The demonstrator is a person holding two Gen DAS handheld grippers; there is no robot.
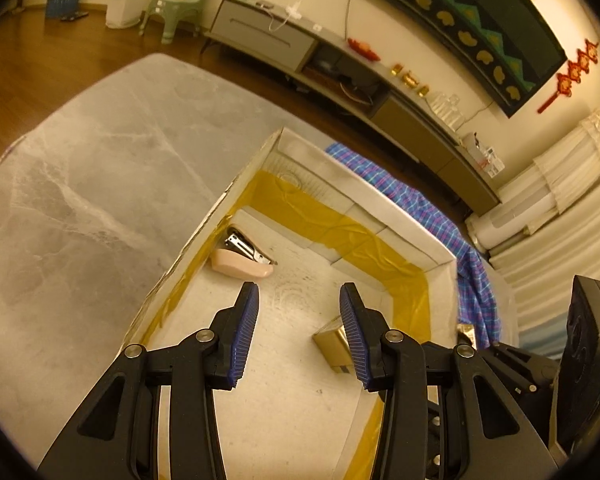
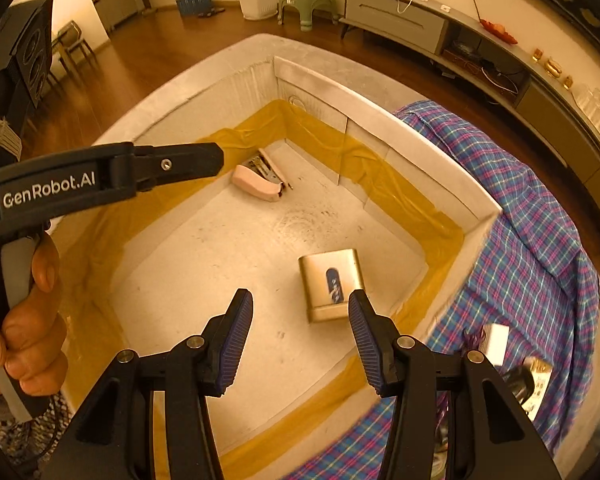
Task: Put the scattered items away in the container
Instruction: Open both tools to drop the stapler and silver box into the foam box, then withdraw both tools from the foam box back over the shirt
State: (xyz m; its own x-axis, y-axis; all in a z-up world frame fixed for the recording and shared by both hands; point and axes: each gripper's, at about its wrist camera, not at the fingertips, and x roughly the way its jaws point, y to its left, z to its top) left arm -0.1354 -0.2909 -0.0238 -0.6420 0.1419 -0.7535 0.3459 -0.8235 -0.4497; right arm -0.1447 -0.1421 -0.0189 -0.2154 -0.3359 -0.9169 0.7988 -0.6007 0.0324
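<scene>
Both hand-held grippers (image 1: 299, 308) (image 2: 301, 316) gape above box (image 2: 420, 148)

The one legible text is "GenRobot.AI", printed in pale letters along the black side of the left gripper (image 2: 100, 178) as the right wrist view shows it (the capital G reads almost like a C). The gold box (image 2: 332, 284) in the container carries a blue label with white marks too small to read. A small package (image 2: 540, 380) on the plaid cloth bears unreadable print.
</scene>
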